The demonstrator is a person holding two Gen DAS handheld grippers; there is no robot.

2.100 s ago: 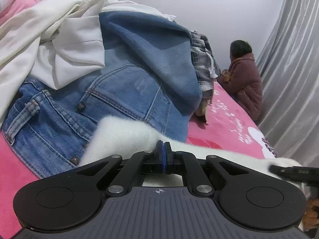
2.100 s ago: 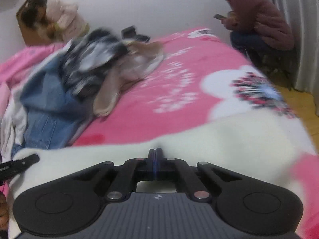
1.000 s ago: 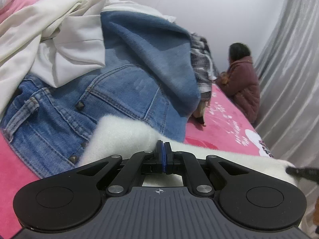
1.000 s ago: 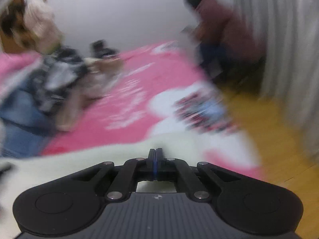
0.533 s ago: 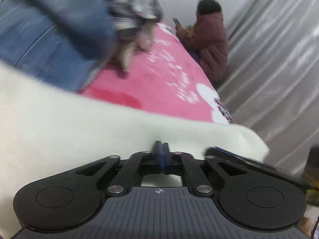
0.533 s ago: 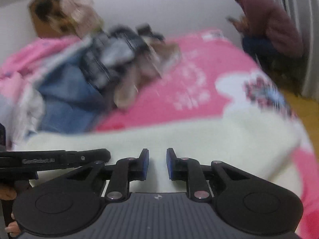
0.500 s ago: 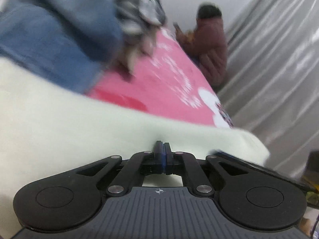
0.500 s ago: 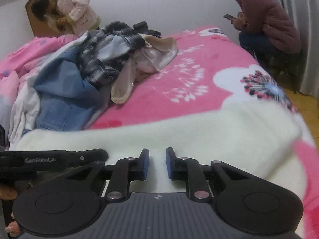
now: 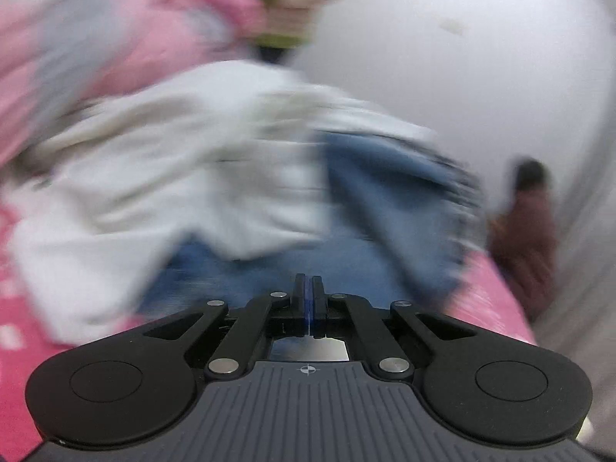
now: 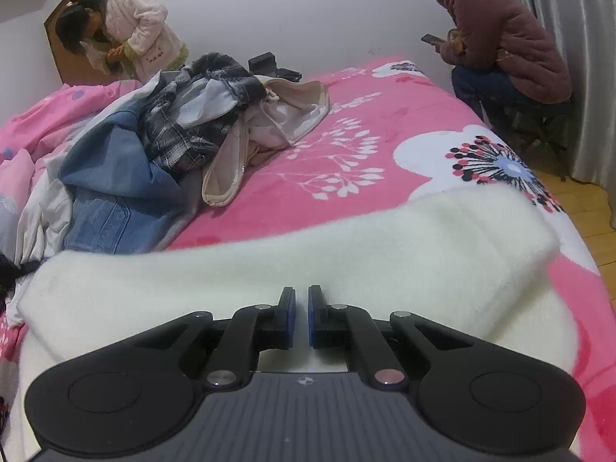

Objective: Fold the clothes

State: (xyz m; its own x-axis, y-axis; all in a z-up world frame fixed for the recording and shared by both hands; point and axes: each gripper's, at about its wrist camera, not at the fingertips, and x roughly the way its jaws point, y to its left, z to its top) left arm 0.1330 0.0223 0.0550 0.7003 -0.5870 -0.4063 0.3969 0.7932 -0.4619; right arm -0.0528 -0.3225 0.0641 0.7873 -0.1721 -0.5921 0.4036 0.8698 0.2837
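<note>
My right fingers stood slightly parted above the fleece, lying left-right; left gripper clenched, empty.

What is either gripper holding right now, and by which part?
Nothing. The right gripper is open above the white garment; the left gripper is shut with nothing visible in it.

Bed: spread across the scene.
Fleece garment: laid across the near edge of the bed, just before the right gripper.
Clothes pile: heaped on the far left of the bed.
Seated person: placed at the far right, beside the bed.
Standing person: found far left, behind the pile.
</note>
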